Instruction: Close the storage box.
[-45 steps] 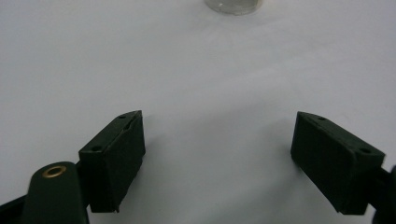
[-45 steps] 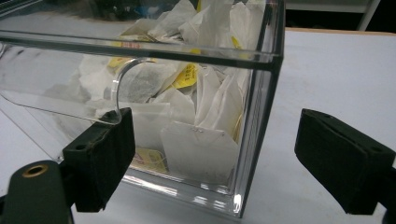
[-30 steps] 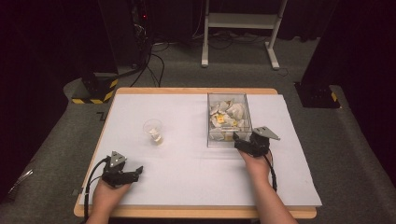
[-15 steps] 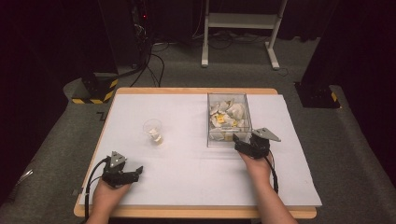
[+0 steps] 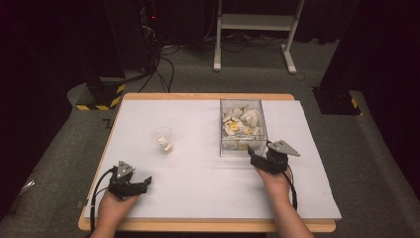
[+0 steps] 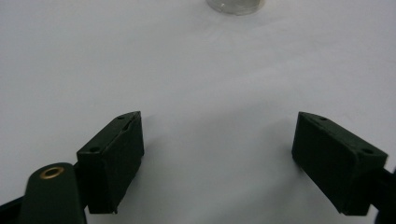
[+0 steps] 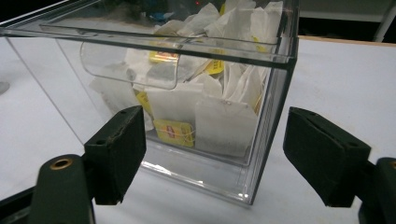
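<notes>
I am bringing my right gripper (image 5: 254,154), jaws just narrowing but still apart on nothing, up to the clear plastic box of white tea bags (image 5: 241,126), while my left gripper (image 5: 143,184) is resting wide apart, far from that box, waiting.

The table top (image 5: 198,188) is covered in plain white, with a light wood edge showing all round. Both grippers are black: the left gripper (image 5: 142,184) down at 7 o'clock and the right gripper (image 5: 253,154) at 4 o'clock, each with a grey plate on top. The clear box (image 5: 241,147) holds white tea bags (image 7: 219,126) with yellow tags carrying a bit of red. The cup (image 5: 162,135) at 10 o'clock is see-through with something pale and yellowish inside. The floor is dark grey, with black and yellow hazard stripes (image 5: 101,101) off at 11 o'clock.
</notes>
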